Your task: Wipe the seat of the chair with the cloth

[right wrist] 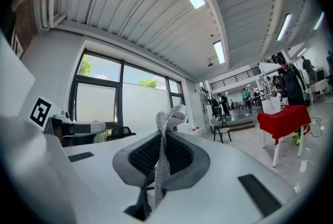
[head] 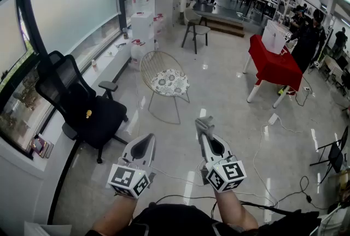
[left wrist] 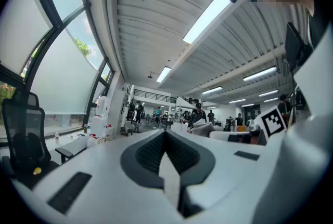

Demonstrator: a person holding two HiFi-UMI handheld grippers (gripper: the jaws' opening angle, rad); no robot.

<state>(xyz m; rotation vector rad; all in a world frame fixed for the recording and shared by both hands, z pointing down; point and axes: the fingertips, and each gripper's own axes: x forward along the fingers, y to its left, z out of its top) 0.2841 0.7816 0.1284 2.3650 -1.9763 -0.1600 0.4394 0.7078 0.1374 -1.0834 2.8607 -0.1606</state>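
Pinching grey cloth in right gripper, with left gripper closed and empty. Well apart from wire chair and black office chair; seemingly no wiping started, all left.

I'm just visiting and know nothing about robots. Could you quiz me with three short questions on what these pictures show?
1. True or false: the right claw is shut on a grey woven cloth.
2. What lies on the seat of the black mesh office chair? A) a small yellow object B) a folded towel C) a laptop
3. Fill in: the table with white legs is draped in a ____ cover.

Key: 1 true; 2 A; 3 red.
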